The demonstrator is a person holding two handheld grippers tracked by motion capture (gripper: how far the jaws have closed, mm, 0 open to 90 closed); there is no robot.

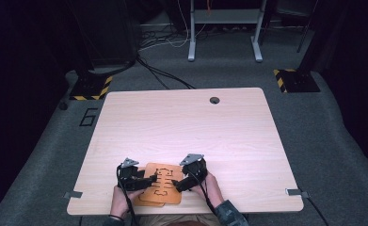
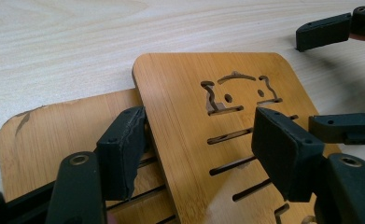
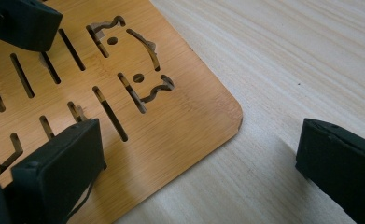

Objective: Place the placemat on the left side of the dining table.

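- Fingers (image 2: 124, 149) of the left gripper (image 1: 146, 180) stand apart, straddling the upper bamboo board's (image 2: 180, 112) left edge.
- Right gripper (image 1: 176, 180) gapes wide across its right edge.
- This board overlaps a lower board (image 2: 54, 126) at the table's (image 1: 181, 122) near edge.

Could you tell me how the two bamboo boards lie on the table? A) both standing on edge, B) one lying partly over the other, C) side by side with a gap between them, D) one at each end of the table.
B: in the left gripper view the upper board overlaps the lower board, covering its right part.
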